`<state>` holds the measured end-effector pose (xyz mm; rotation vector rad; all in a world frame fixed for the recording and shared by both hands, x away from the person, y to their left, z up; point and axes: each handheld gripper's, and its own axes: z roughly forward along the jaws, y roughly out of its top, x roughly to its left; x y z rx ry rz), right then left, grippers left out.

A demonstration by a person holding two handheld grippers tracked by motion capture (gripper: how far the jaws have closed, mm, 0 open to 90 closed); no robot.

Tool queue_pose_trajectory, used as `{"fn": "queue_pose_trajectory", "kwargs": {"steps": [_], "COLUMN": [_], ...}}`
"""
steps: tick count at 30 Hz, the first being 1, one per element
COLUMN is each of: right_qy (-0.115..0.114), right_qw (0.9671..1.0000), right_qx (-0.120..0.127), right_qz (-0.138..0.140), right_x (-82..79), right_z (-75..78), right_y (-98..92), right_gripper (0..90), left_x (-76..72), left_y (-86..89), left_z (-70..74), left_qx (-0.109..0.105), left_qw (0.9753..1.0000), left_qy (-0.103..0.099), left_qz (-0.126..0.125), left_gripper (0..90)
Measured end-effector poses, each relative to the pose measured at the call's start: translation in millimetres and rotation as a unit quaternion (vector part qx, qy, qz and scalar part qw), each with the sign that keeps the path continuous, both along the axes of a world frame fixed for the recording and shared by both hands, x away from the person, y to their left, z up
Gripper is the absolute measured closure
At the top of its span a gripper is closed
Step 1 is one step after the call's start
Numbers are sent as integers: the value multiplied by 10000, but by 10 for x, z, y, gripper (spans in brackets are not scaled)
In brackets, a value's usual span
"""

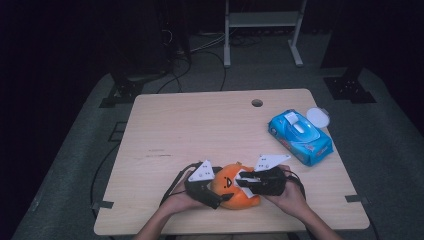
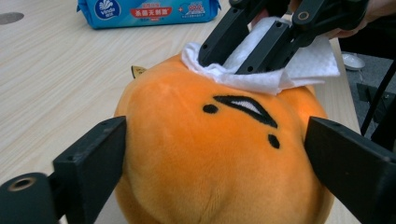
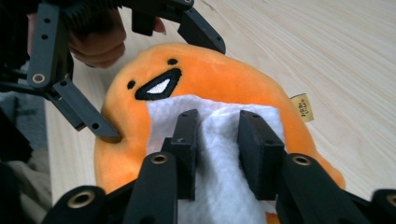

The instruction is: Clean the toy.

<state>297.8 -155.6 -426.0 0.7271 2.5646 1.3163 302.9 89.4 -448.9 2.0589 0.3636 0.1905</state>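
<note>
Overall, in the high view, the orange plush toy lies at the lower centre of the frame, near the front edge of the wooden table. The left gripper sits against its left flank and the right gripper bears on its top right. A blue pack of wipes, lid open, lies well apart at the right of the frame.

Left gripper view: the left gripper's jaws stand wide, one at lower left and one at lower right of the frame, each pressed against a side of the plush toy. The white wipe rests on the toy's crown at upper centre, pinched by the other gripper.

Right gripper view: the right gripper is closed most of the way, with the white wipe bunched between its jaws and pressed onto the plush toy below the embroidered mouth.

Assessment: the toy appears light, soft and compressible, with a fabric surface offering fair friction; not fragile. It is likely to deform and roll under wiping pressure, so a broad flank grip across the body, as now applied, is the sound hold. The wipe appears thin and limp; it should be held by a gathered fold.
</note>
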Motion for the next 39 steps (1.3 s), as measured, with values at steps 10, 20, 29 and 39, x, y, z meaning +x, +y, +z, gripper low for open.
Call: {"fn": "queue_pose_trajectory", "kwargs": {"steps": [10,20,29,39], "right_qy": [211,61,138,-46], "right_qw": [9993,9999,9997,9994], "right_qx": [57,75,112,-64], "right_qz": [-302,-78,-182,-329], "right_x": [-3,-210,-87,-63], "right_z": [78,170,93,101], "right_y": [-183,-102,-136,-279], "right_gripper": [821,827,827,826], "left_x": [26,81,48,150], "left_y": [24,102,56,143], "left_z": [-34,-71,20,-17], "left_qx": [-41,-31,-261,-170], "left_qw": [9999,9996,9996,9983], "left_qy": [108,258,-22,441], "left_qz": [47,113,-39,330], "left_gripper": [102,123,92,208]}}
